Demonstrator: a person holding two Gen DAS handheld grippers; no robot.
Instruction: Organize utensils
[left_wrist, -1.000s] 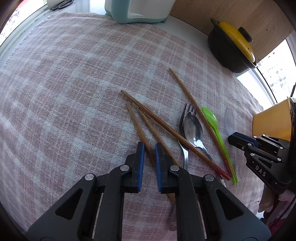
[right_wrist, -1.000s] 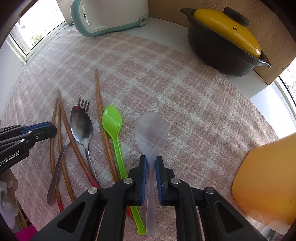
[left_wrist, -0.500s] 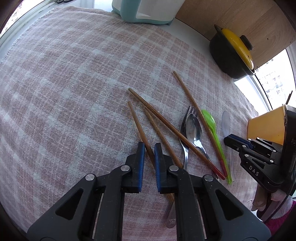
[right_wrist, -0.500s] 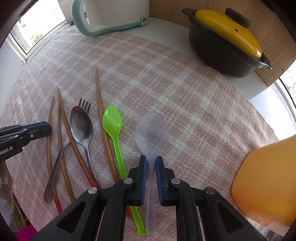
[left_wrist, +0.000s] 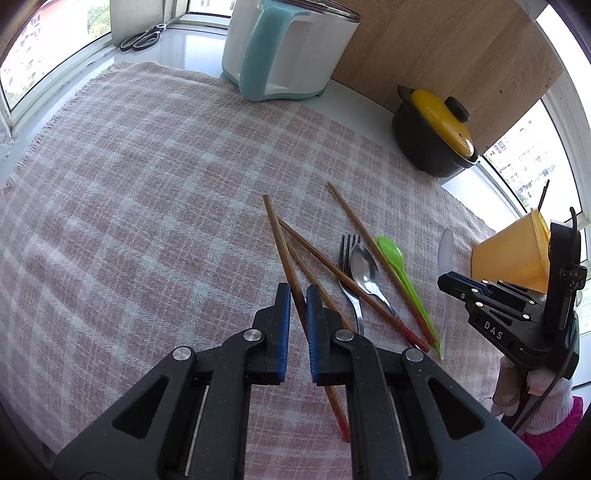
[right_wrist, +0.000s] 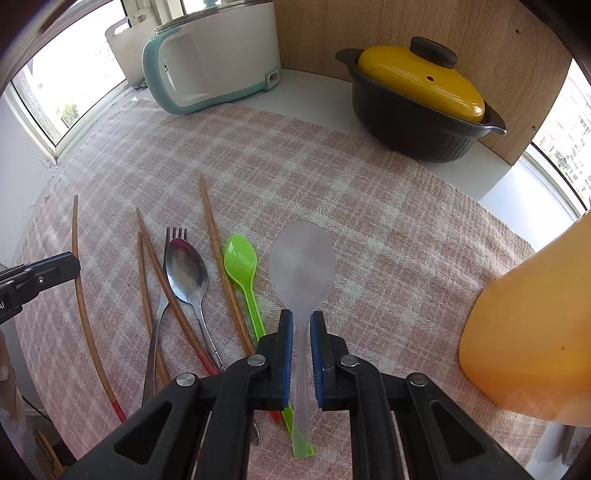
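Observation:
My left gripper (left_wrist: 297, 291) is shut on a brown wooden chopstick (left_wrist: 280, 236), which hangs tilted above the checked cloth. Two more chopsticks (left_wrist: 332, 258), a metal fork (left_wrist: 347, 247), a metal spoon (left_wrist: 364, 264) and a green plastic spoon (left_wrist: 391, 251) lie side by side on the cloth to its right. My right gripper (right_wrist: 302, 317) is shut on the handle of a translucent white spoon (right_wrist: 302, 262), held just off the cloth beside the green spoon (right_wrist: 241, 258). The left gripper (right_wrist: 72, 264) shows at the left edge of the right wrist view with its chopstick (right_wrist: 83, 302).
An orange plastic container (right_wrist: 528, 332) stands close on the right. A black pot with a yellow lid (right_wrist: 417, 107) and a white-and-teal appliance (right_wrist: 210, 59) stand at the back by a wooden panel. Scissors (left_wrist: 142, 37) lie on the windowsill. The pink checked cloth (left_wrist: 147, 203) covers the table.
The left gripper has risen with the chopstick, lifting it off the cloth away from the others. The right gripper has lifted the translucent spoon slightly.

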